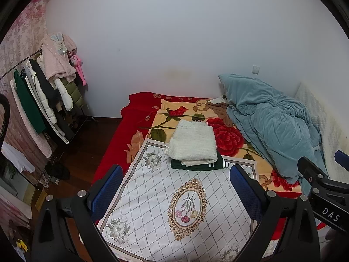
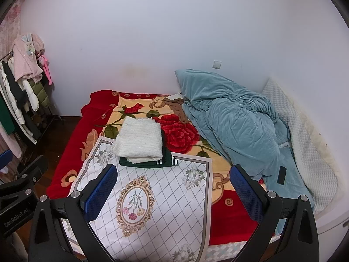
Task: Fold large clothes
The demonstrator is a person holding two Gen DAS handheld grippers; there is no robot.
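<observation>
A folded white knit garment point(image 1: 194, 145) point(image 2: 139, 140) lies on top of a folded dark green garment with white stripes point(image 1: 214, 166) point(image 2: 168, 162). The stack sits at the far edge of a white checked floral cloth point(image 1: 174, 205) point(image 2: 165, 196) spread on the bed. My left gripper point(image 1: 176, 192) is open and empty, held above the cloth in front of the stack. My right gripper point(image 2: 174, 194) is open and empty, also above the cloth; it shows at the right edge of the left wrist view point(image 1: 322, 174).
A red rose blanket point(image 1: 226, 137) point(image 2: 181, 131) covers the bed. A crumpled blue duvet point(image 1: 274, 131) point(image 2: 235, 126) lies along the right. A black phone point(image 2: 281, 175) rests on it. A clothes rack point(image 1: 50, 100) point(image 2: 19, 96) stands on the left on a wooden floor.
</observation>
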